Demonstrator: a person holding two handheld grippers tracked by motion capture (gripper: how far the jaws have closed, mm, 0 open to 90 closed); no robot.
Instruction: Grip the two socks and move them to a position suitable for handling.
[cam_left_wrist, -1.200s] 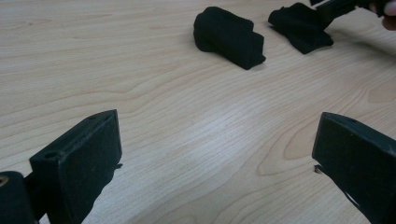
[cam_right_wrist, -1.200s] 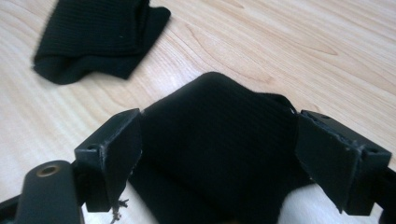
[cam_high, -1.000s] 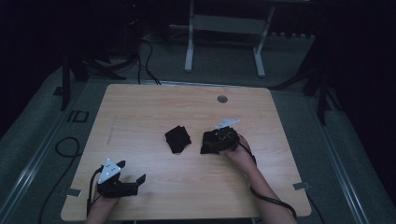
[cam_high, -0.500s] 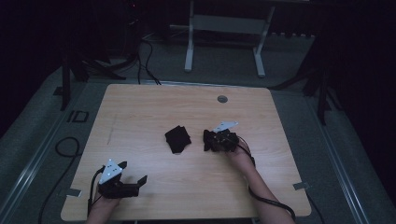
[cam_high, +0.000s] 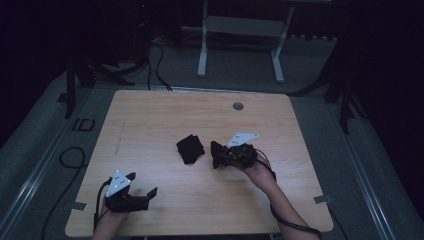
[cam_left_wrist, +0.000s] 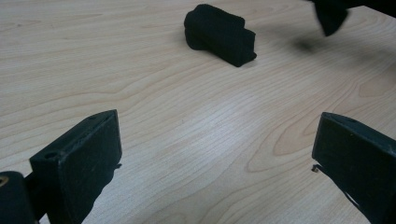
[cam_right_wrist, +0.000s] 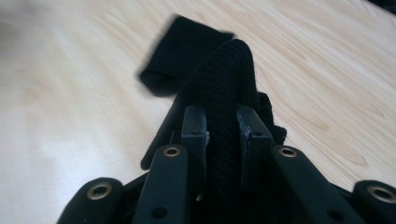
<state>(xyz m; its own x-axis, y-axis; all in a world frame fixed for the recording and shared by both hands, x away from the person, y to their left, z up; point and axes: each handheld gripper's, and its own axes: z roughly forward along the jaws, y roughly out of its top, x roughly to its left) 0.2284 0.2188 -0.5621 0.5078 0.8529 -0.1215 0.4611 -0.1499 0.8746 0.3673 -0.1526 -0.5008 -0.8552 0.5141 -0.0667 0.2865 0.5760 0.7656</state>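
Nearby – folded black cloth (cam_high: 190, 149) beside right gripper (cam_high: 216, 155).

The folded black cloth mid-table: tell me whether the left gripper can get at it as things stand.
Probably yes. The left gripper is open and empty, and bare table lies between it and the folded black cloth; nothing blocks the way.

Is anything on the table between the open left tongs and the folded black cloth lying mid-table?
Nothing visible. In the left gripper view, only bare wood lies between the left tongs and the folded black cloth. The right tongs are beside it, shut on a separate ribbed black cloth.
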